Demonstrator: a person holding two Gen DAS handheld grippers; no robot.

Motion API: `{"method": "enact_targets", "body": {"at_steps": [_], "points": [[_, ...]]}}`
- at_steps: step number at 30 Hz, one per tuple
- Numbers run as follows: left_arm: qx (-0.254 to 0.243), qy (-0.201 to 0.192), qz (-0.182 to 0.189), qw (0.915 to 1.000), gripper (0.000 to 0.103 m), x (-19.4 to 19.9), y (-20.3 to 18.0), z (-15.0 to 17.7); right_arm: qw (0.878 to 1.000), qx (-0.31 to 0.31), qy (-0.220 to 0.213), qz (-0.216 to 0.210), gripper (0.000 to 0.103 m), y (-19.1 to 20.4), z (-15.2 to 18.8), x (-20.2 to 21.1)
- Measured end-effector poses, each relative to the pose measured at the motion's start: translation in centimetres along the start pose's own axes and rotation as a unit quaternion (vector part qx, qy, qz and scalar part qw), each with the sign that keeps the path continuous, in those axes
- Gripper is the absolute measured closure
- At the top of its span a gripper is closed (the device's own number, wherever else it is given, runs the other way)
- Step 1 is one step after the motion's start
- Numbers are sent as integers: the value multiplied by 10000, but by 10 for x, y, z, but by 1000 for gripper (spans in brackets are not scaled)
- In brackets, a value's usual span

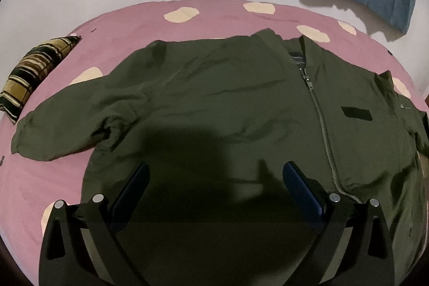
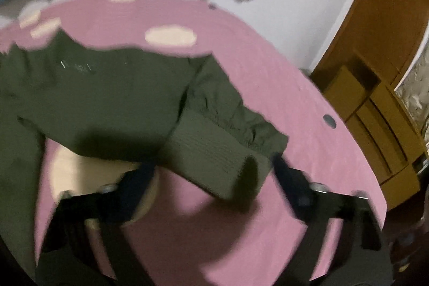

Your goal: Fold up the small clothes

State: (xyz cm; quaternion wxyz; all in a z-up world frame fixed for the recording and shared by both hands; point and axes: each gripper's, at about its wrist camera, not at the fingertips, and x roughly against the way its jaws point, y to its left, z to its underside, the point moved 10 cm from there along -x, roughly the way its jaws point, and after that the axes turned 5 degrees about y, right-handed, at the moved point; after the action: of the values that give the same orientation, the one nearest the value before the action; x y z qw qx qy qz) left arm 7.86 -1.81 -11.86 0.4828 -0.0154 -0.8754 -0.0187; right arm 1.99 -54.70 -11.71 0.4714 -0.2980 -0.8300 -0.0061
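Olive jacket (image 1: 228,103) flat on pink bedsheet (image 1: 214,18)

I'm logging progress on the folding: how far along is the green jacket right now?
Done: the green jacket lies spread front-up and zipped on the pink sheet. No fold shows yet; both sleeves are still out.

In hand: the right hand-held gripper has open jaws around the ribbed cuff, not yet pinching. The left hand-held gripper hovers open over the hem.

Left: sleeves in, then fold the body.
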Motion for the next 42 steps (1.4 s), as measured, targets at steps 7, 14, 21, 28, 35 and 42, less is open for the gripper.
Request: {"method": "enact_targets", "body": {"at_steps": [7, 14, 21, 28, 35, 42], "points": [[0, 46, -85, 10000, 4, -4, -1, -2, 9863, -1033, 224, -1266, 85, -36, 1, 13], [-174, 120, -57, 9998, 4, -9, -14, -2, 8990, -3286, 228, -2885, 88, -149, -24, -1], [-186, 133, -107, 9997, 4, -11, -16, -4, 8344, -4434, 479, -3238, 39, -206, -6, -46], [-184, 169, -148, 9996, 4, -13, -17, -4, 7924, -4697, 447, -3866, 31, -198, -5, -71], [-9, 215, -121, 9997, 4, -14, -11, -2, 8224, -4340, 524, -3642, 67, -189, -36, -79], [102, 211, -169, 9996, 4, -16, -3, -2, 8305, -4326, 44, -3508, 92, -204, -44, -46]]}}
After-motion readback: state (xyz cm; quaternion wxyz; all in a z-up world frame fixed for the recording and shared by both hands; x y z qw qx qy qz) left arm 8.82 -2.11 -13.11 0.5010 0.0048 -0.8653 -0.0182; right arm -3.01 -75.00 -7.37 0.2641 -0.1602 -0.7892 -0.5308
